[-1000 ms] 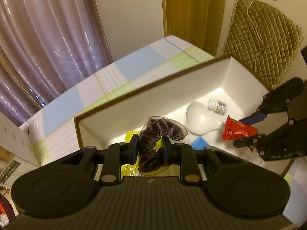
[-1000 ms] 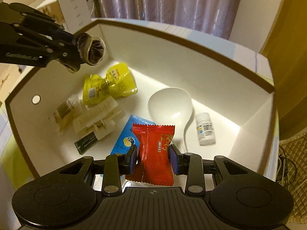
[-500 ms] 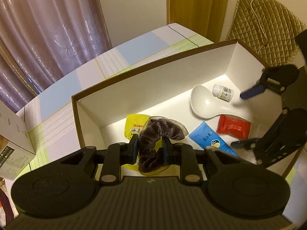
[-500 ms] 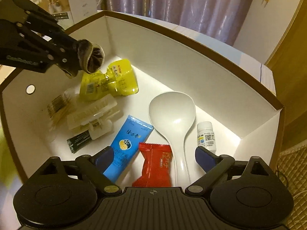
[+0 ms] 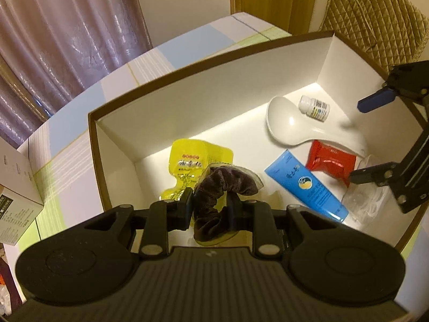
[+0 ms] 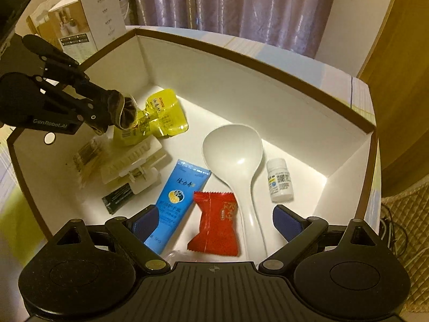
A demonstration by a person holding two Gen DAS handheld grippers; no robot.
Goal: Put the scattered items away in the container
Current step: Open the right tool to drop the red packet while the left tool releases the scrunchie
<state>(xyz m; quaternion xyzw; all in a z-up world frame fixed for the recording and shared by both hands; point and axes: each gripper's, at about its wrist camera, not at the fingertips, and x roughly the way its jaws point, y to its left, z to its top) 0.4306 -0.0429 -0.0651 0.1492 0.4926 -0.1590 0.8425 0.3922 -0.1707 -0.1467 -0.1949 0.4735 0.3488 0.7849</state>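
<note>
My left gripper (image 5: 210, 205) is shut on a dark brown velvet scrunchie (image 5: 222, 182) and holds it above the left end of the white box (image 5: 214, 61); it also shows in the right wrist view (image 6: 118, 114). My right gripper (image 6: 214, 221) is open and empty above the box's near side. The red snack packet (image 6: 214, 224) lies on the box floor below it, beside a blue tube (image 6: 177, 196), a white ladle (image 6: 236, 158) and a small white bottle (image 6: 278, 181). Yellow pouches (image 6: 158, 115) lie under the scrunchie.
A white hair clip (image 6: 134, 163), a dark sachet (image 6: 118, 197) and a clear packet (image 6: 85, 155) lie at the box's left end. A cardboard carton (image 6: 88, 24) stands beyond the box on the checked tablecloth (image 5: 171, 53). Curtains hang behind.
My right gripper opened and let go of the red packet, which now lies in the box. Both grippers rose and drew back a little. The left one still holds the scrunchie.
</note>
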